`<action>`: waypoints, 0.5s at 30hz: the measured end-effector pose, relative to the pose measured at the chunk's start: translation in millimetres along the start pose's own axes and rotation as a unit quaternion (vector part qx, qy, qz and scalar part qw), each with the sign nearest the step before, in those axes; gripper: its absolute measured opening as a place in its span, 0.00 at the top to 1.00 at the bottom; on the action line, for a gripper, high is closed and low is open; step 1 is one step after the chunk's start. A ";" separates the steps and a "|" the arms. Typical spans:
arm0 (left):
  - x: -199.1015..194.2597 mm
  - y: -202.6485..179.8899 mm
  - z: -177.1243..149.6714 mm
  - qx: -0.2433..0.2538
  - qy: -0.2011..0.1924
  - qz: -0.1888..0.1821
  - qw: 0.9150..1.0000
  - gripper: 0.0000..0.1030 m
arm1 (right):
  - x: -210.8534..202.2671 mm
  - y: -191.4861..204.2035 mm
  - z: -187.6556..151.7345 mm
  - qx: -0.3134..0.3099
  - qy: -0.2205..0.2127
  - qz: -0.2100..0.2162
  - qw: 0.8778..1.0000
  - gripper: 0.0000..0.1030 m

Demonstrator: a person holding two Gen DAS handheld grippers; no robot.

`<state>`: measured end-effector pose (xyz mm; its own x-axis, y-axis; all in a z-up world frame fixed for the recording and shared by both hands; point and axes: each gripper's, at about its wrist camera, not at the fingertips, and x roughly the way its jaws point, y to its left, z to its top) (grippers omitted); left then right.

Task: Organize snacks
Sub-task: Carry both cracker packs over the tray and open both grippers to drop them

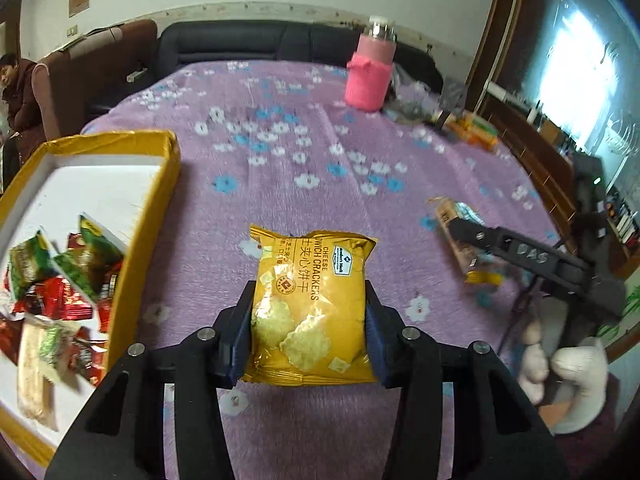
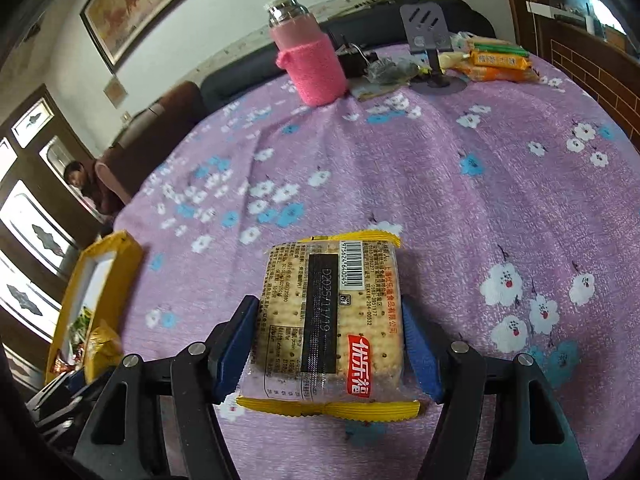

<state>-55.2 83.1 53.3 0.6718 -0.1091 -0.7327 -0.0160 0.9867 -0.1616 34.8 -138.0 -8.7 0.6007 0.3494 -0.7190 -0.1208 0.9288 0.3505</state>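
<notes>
My left gripper (image 1: 310, 304) is shut on a yellow cheese sandwich cracker pack (image 1: 310, 300), held over the purple floral cloth (image 1: 304, 160). A yellow box with a white inside (image 1: 160, 200) lies to its left and holds several red and green snack packets (image 1: 60, 280). My right gripper (image 2: 330, 320) is shut on a clear cracker pack with yellow ends (image 2: 328, 316). In the left wrist view the right gripper (image 1: 468, 236) shows at the right with that pack (image 1: 452, 216). The yellow box (image 2: 116, 264) shows at the left of the right wrist view.
A pink-sleeved bottle (image 1: 370, 76) (image 2: 308, 60) stands at the far side. Orange snack packs (image 2: 496, 64) and a grey phone stand (image 2: 428, 40) lie at the far right. A dark sofa (image 1: 240, 40) runs behind. A person (image 1: 20, 92) sits at the left. Plush toys (image 1: 568, 372) lie at the right edge.
</notes>
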 end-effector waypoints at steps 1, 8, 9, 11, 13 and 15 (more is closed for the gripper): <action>-5.1 1.9 0.0 -0.003 -0.004 -0.002 1.000 0.56 | -1.6 1.6 -0.2 -0.003 -0.006 0.003 1.000 0.32; -32.0 31.5 -5.3 -0.039 -0.022 -0.001 0.999 0.55 | -6.5 15.0 -4.4 -0.023 -0.032 0.003 0.999 0.32; -34.6 35.6 -6.3 -0.042 -0.024 0.003 0.999 0.55 | -7.1 17.1 -5.4 -0.027 -0.035 0.001 0.999 0.32; -40.7 45.0 -8.7 -0.044 -0.028 0.015 0.999 0.55 | -8.9 24.9 -6.5 -0.041 -0.041 -0.010 0.998 0.32; -46.0 54.7 -11.3 -0.049 -0.032 0.024 0.998 0.55 | -13.8 33.6 -7.7 -0.051 -0.044 -0.015 0.998 0.32; -50.8 65.6 -14.3 -0.054 -0.035 0.038 0.997 0.55 | -22.1 43.9 -11.6 -0.061 -0.048 -0.009 0.997 0.32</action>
<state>-101.0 151.6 70.5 0.7159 -0.0215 -0.6978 -0.1466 0.9726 -0.1804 7.0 -103.5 15.6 0.6756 0.3250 -0.6617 -0.2006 0.9448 0.2592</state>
